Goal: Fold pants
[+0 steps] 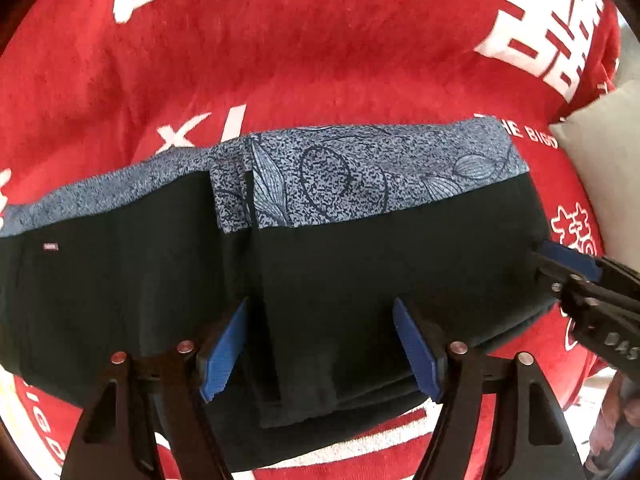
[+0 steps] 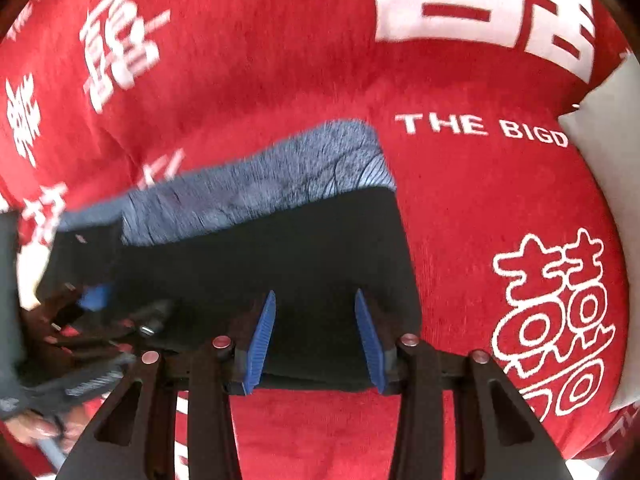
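Note:
The pants [image 1: 320,272] lie flat on a red blanket: black cloth with a blue-grey leaf-patterned band along the far edge. My left gripper [image 1: 320,344] is open over the near edge of the black cloth, its blue pads either side of a fold. My right gripper [image 2: 316,340] is open over the pants' [image 2: 280,248] near right corner. The right gripper [image 1: 568,260] also shows in the left wrist view at the pants' right edge. The left gripper [image 2: 96,300] shows blurred at the left of the right wrist view.
The red blanket [image 1: 320,60] with white characters and lettering [image 2: 480,128] covers the whole surface. A grey-white pillow [image 1: 600,160] lies at the right edge, also in the right wrist view [image 2: 608,140].

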`<state>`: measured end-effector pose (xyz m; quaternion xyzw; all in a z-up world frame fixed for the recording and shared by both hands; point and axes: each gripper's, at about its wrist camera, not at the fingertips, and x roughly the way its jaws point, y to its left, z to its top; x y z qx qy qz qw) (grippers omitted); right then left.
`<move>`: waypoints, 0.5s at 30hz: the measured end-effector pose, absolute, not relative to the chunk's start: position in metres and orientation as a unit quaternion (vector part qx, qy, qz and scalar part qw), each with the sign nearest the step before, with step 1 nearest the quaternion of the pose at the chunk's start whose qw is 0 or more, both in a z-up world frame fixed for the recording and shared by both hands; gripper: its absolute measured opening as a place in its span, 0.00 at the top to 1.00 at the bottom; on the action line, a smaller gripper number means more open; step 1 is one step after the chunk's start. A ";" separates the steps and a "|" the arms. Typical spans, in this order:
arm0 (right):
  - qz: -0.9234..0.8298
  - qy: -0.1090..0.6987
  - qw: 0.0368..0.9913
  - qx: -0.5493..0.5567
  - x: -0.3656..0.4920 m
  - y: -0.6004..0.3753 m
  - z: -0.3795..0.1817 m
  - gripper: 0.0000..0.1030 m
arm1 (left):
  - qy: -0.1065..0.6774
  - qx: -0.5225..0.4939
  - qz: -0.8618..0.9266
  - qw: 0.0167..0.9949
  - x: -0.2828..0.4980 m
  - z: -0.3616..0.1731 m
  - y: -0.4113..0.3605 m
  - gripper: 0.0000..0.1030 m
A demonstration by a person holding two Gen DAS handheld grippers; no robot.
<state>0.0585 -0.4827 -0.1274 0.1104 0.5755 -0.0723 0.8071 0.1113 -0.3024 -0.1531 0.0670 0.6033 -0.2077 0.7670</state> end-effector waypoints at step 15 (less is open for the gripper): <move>-0.076 0.596 0.797 0.056 0.063 -0.460 -0.122 0.48 | 0.618 0.033 -0.170 0.767 0.109 -0.144 -0.263 0.15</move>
